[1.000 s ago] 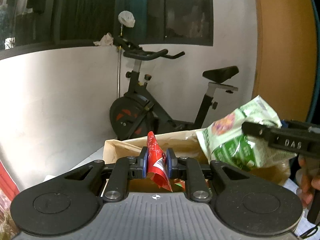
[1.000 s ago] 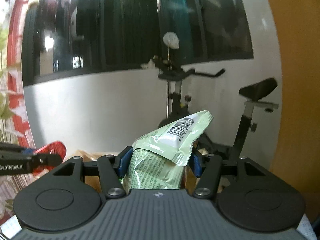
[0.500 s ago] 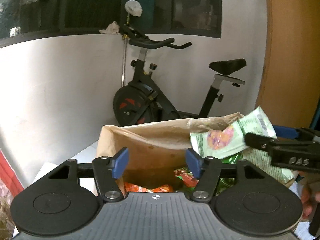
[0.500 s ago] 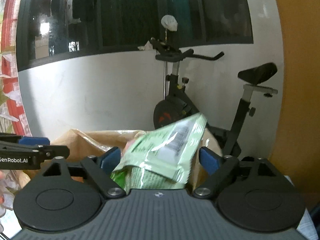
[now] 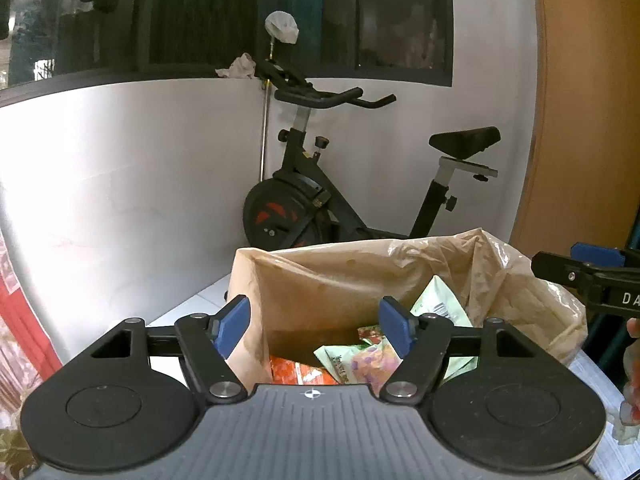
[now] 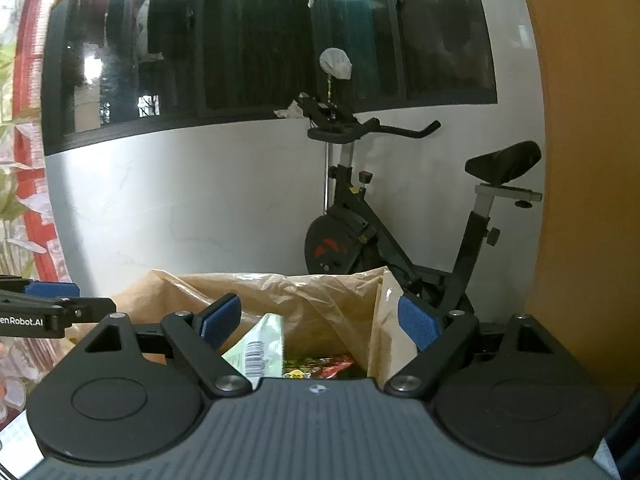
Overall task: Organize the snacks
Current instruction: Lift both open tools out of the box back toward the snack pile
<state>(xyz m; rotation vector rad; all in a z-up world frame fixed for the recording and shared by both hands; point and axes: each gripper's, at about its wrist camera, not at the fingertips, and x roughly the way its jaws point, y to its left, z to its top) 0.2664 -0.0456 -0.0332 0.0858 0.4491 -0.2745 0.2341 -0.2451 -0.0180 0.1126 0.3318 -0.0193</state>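
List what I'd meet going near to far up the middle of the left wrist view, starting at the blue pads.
Left hand-held gripper, jaws opening with nothing between them → snack packets lying in the bag → far wall of the brown paper bag → exercise bike → white wall → dark window.

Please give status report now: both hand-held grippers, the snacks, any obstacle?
Left hand-held gripper opening, empty. Right hand-held gripper open, empty. Green and red snack packets inside brown paper bag. No obstacle.
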